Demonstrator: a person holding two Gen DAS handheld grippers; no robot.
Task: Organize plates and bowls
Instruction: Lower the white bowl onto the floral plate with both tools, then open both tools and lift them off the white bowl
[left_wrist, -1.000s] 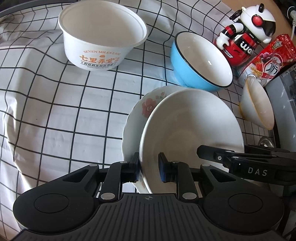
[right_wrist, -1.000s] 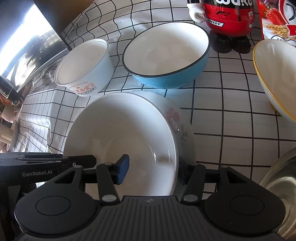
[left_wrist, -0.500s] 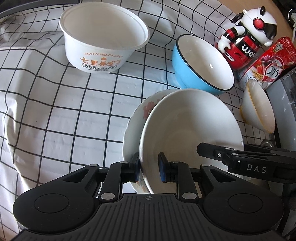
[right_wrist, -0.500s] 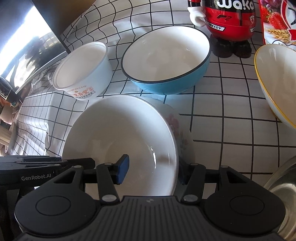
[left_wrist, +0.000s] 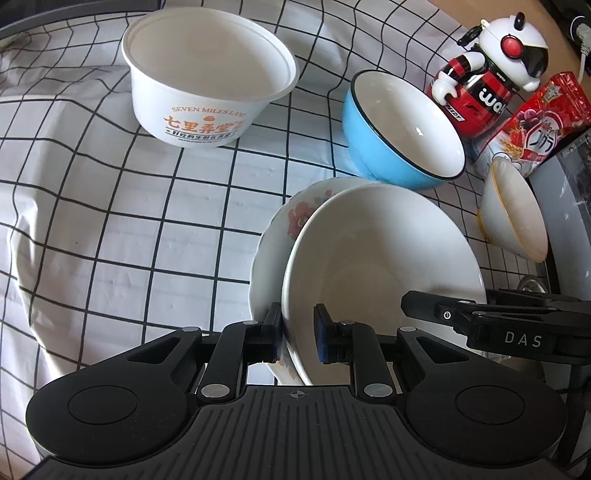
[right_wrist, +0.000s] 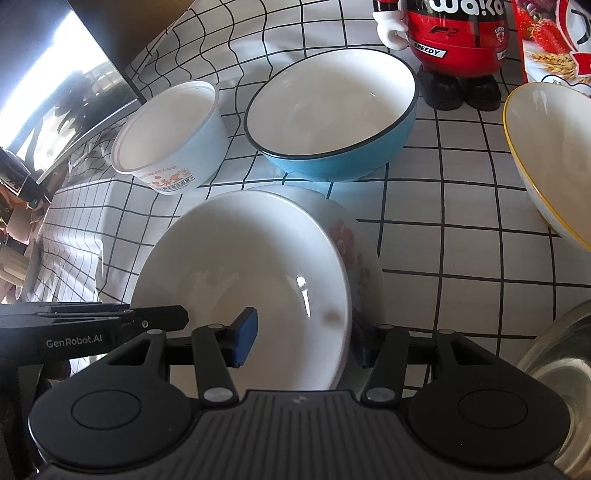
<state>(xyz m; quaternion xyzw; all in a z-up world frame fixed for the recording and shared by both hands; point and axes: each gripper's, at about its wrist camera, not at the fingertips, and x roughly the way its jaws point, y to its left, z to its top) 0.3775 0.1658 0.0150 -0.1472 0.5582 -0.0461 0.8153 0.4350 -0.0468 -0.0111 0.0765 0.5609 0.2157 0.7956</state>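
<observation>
A plain white bowl (left_wrist: 384, 266) sits inside a floral-patterned dish (left_wrist: 291, 218), both raised above the checked cloth. My left gripper (left_wrist: 297, 332) is shut on the white bowl's near rim. My right gripper (right_wrist: 299, 339) straddles the opposite rim of the white bowl (right_wrist: 243, 280), jaws spread wide, one pad inside and one outside by the floral dish (right_wrist: 358, 251). A blue bowl (left_wrist: 402, 129) stands behind, also in the right wrist view (right_wrist: 332, 110). A white paper tub (left_wrist: 207, 74) stands far left. A yellow-rimmed bowl (left_wrist: 513, 210) is at the right.
A red and white robot toy (left_wrist: 487, 70) and a red snack packet (left_wrist: 535, 118) stand at the back right. A metal bowl's edge (right_wrist: 561, 369) shows at the right wrist view's lower right. A dark screen (right_wrist: 62, 88) borders the table's far left.
The bowl and dish have risen slightly and come toward the cameras; the table objects sit a little lower in both views. Both grippers keep their hold positions.
</observation>
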